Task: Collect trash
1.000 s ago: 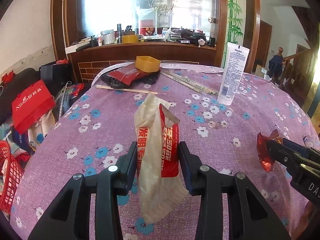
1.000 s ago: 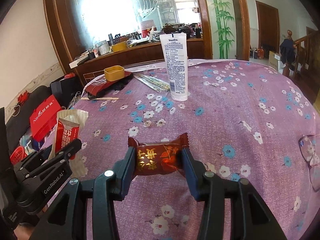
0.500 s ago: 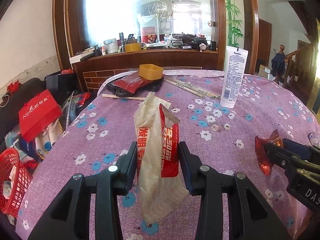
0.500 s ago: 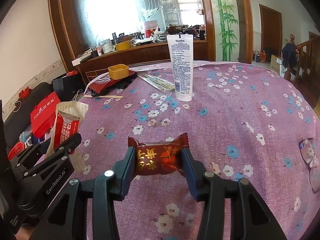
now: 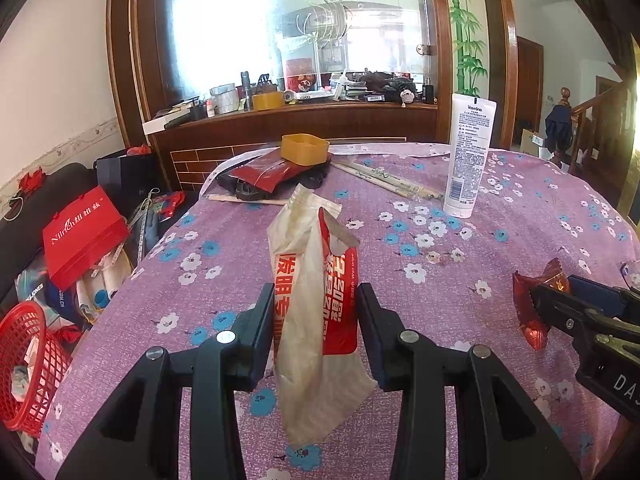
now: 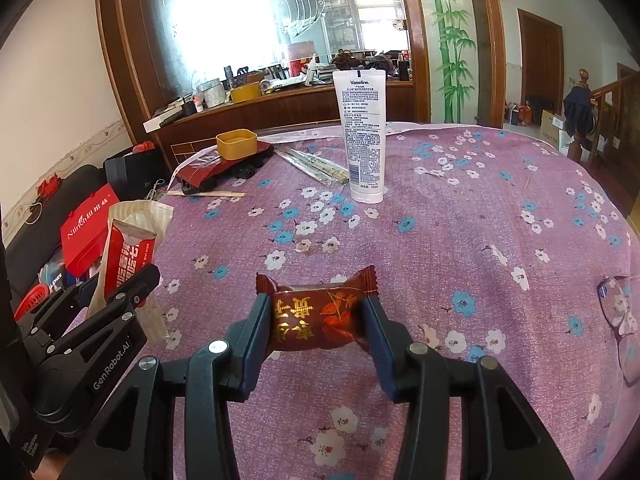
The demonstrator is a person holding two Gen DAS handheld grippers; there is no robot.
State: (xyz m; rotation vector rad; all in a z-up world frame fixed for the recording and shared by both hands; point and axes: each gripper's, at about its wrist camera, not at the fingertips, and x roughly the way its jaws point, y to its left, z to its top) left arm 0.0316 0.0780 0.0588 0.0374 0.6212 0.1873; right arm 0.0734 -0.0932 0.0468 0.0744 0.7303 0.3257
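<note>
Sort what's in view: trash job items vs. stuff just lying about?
Job: wet-wipe packet in left gripper; candy wrapper in right gripper; likely red basket.
Lying about: lotion tube, yellow box, chopsticks, glasses.

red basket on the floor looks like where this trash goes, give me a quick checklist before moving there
1. Left gripper shut on the wipe packet: ok.
2. Right gripper shut on the candy wrapper: ok.
3. Both pieces lifted off the tablecloth: ok.
4. Red basket in sight, at the far left below the table edge: ok.
5. Room left in the basket: cannot tell.
6. Lotion tube standing clear of both grippers: ok.
</note>
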